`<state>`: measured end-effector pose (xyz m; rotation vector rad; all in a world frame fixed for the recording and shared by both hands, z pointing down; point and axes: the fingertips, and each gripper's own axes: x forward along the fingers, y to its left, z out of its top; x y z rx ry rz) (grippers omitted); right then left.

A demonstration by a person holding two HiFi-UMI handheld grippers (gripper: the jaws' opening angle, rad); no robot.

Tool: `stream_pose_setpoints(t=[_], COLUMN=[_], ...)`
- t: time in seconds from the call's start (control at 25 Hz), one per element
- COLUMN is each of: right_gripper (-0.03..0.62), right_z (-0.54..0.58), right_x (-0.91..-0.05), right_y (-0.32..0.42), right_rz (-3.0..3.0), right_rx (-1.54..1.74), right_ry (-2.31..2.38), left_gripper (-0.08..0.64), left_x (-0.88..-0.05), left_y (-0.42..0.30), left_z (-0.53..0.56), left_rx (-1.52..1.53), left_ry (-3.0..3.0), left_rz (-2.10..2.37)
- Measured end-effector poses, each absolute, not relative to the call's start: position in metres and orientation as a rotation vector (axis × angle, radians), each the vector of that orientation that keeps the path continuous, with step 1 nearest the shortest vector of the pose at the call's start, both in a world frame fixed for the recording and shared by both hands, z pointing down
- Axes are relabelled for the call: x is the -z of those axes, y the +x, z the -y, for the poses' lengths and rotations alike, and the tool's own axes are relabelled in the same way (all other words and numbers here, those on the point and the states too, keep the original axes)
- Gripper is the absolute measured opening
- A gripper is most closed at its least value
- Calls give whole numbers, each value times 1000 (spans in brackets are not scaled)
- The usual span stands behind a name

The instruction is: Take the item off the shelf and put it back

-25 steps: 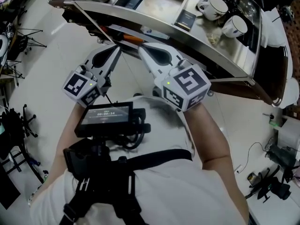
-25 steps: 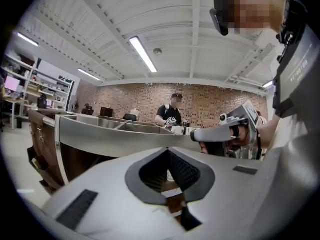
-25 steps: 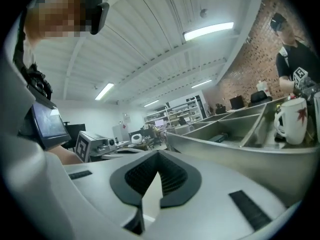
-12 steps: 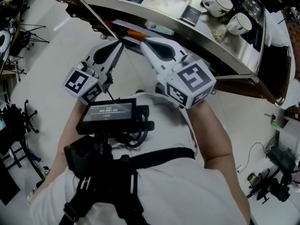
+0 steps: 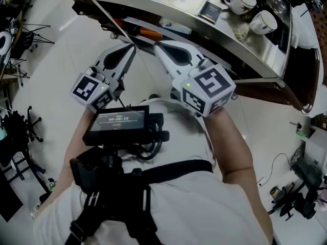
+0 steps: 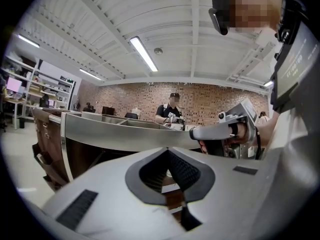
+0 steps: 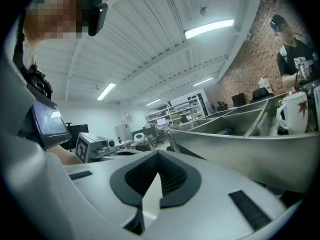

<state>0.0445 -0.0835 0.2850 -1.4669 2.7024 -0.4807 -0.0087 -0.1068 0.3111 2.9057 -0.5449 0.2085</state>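
A steel shelf [image 5: 204,33] curves across the top of the head view. On it stand two white mugs [image 5: 244,1] [image 5: 264,22] and a small dark box [image 5: 210,10]; an orange-handled tool [image 5: 148,33] lies on the level below. My left gripper [image 5: 130,49] and right gripper [image 5: 157,46] are side by side in front of my chest, tips pointing at the shelf's front edge. Both are shut with nothing between the jaws, as the left gripper [image 6: 167,150] and right gripper [image 7: 158,153] views show. One mug [image 7: 295,113] stands beyond the shelf rim [image 7: 240,149].
A small screen [image 5: 120,124] hangs on my chest rig. Tripods and stands [image 5: 20,40] crowd the floor at the left, cables and devices [image 5: 296,188] at the right. A person in a dark shirt [image 6: 172,111] stands behind the counter.
The shelf has slid slightly up in the head view and both grippers have edged a little toward it. The jaws stay shut.
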Motion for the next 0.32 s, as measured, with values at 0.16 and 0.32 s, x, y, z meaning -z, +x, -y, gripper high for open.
stream_pose_setpoints(t=[0.16, 0.32], right_gripper=[2, 2], right_z=[87, 91], right_x=[-294, -295], right_y=[46, 46], right_rz=[-2706, -2707], right_rx=[504, 503], right_ry=[-1464, -1456], left_gripper=[-2, -2], left_x=[-317, -321], left_y=[-8, -5], left_z=[112, 115], left_rx=[-213, -218], left_ry=[2899, 2897], left_rz=[549, 547])
